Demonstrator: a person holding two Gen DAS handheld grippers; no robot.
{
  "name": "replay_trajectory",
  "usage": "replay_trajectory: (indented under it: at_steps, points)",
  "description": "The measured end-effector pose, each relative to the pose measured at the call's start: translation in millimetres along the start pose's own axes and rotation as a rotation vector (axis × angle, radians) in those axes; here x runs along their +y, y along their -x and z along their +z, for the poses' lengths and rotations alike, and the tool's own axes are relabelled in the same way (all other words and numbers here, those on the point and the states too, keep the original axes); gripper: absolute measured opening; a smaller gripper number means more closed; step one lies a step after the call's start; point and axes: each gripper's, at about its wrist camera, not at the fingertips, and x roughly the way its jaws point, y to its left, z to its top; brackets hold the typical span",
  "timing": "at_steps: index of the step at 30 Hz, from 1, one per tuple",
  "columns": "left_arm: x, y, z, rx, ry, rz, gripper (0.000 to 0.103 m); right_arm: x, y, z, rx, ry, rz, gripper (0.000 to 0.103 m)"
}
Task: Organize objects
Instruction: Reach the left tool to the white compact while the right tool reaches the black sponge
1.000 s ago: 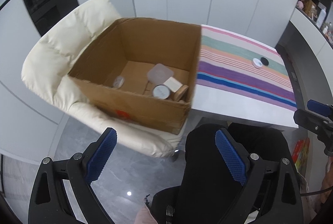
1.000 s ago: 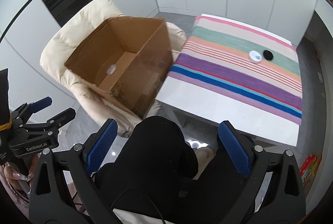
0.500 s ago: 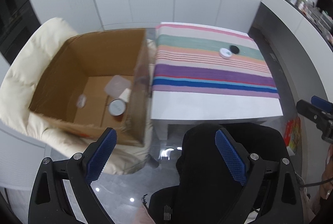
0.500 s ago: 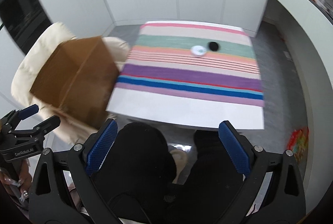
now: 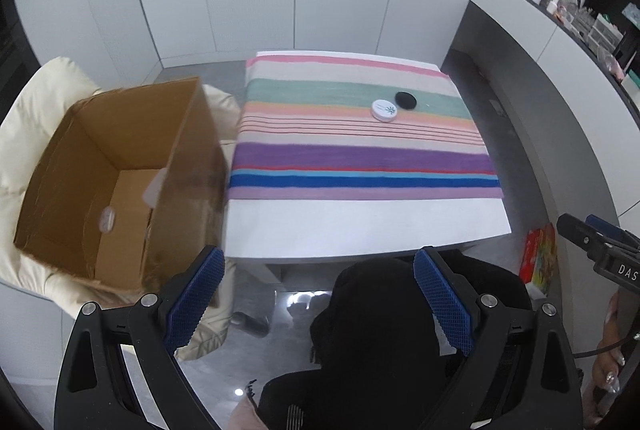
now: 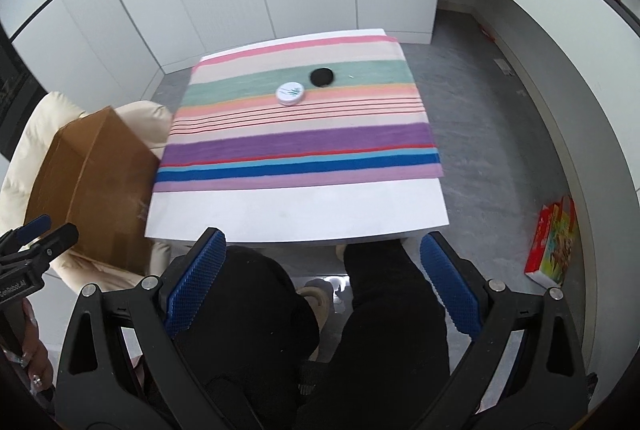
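We hold both tools back over our lap, short of the near edge of the white surface (image 5: 360,226) with its striped cloth (image 5: 360,158). The left tool (image 5: 316,294) stands wide, nothing between its blue pads, and the right tool (image 6: 320,278) is just as wide and just as empty.

The two things left to sort lie far across the cloth, at about 12 o'clock from both tools: a round white tin with a green print on its lid (image 5: 384,109) and, just beside it toward 1 o'clock, a flat black round lid or disc (image 5: 405,99). We cannot tell whether they touch. Both are round, so no long axis constrains the grasp; what matters is the reach forward across the whole cloth. In the right wrist view the white tin (image 6: 291,93) sits slightly left of centre and the black disc (image 6: 321,77) almost dead ahead, so we judge the right tool marginally better lined up, though neither is near.

The open brown cardboard box (image 5: 116,182) rests on the cream padded armchair (image 5: 36,118) at 9 to 10 o'clock, against the surface's left edge, with a few pale items visible inside.

Compared with a second ago, both views have swung from the box toward the surface: the box has slid to the left edge and the two round things now sit near centre. The tools' opening is unchanged.
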Motion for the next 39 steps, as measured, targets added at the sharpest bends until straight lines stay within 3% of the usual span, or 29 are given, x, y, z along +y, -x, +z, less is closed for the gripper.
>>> replay_trajectory:
  at_steps: [12, 20, 24, 26, 28, 31, 35, 39]
  points:
    - [-42, -57, 53, 0.061, -0.017, -0.034, 0.097, -36, -59, 30, 0.033, -0.044, -0.025, 0.099]
    - [-82, -149, 122, 0.057, -0.128, -0.017, 0.097, -53, -122, 78, 0.044, -0.059, -0.043, 0.099]
    - [-87, -210, 144, 0.018, -0.051, 0.008, 0.097, -59, -171, 106, 0.009, -0.046, -0.031, 0.099]
    - [-93, -248, 150, 0.045, -0.019, -0.010, 0.097, -61, -194, 117, 0.004, -0.037, -0.018, 0.099]
    - [-102, -276, 153, 0.073, -0.023, -0.021, 0.097, -64, -220, 132, 0.007, -0.035, 0.012, 0.099]
    - [-113, -315, 155, 0.086, -0.046, 0.040, 0.097, -65, -256, 154, 0.000, -0.032, 0.032, 0.099]
    - [-105, -343, 158, 0.111, 0.008, 0.037, 0.097, -59, -305, 184, 0.009, -0.010, 0.010, 0.099]
    - [-83, -347, 173, 0.079, 0.121, -0.010, 0.097, -53, -338, 199, 0.021, -0.027, 0.019, 0.099]
